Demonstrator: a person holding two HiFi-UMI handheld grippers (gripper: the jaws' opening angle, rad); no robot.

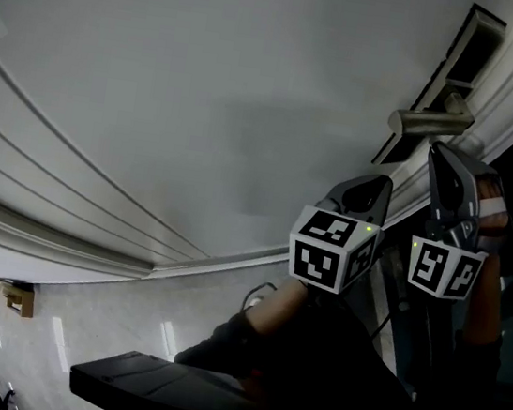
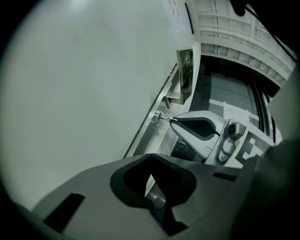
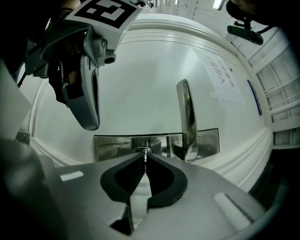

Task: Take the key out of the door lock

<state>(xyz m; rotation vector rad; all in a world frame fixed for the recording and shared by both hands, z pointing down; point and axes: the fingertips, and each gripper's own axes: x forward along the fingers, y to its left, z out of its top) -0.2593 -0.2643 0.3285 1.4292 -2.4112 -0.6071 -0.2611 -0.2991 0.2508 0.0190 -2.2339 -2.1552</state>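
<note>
A small metal key (image 3: 145,153) sticks out of the cylinder in the steel lock plate (image 3: 112,145) on a white door (image 1: 205,97). My right gripper (image 3: 144,158) is shut on the key, its tips right at the cylinder. From the side, the key (image 2: 163,118) bridges the plate and the right gripper (image 2: 171,121). The lever handle (image 3: 186,117) stands just right of the cylinder. My left gripper (image 1: 378,183) hovers beside the right gripper (image 1: 437,151), off the door, shut with nothing in it. In the head view the key is hidden.
Raised moulding (image 1: 65,220) runs across the door below the grippers. A paper notice (image 3: 222,77) is stuck on the door beyond the handle. A dark flat object (image 1: 155,389) and tiled floor (image 1: 59,333) lie below.
</note>
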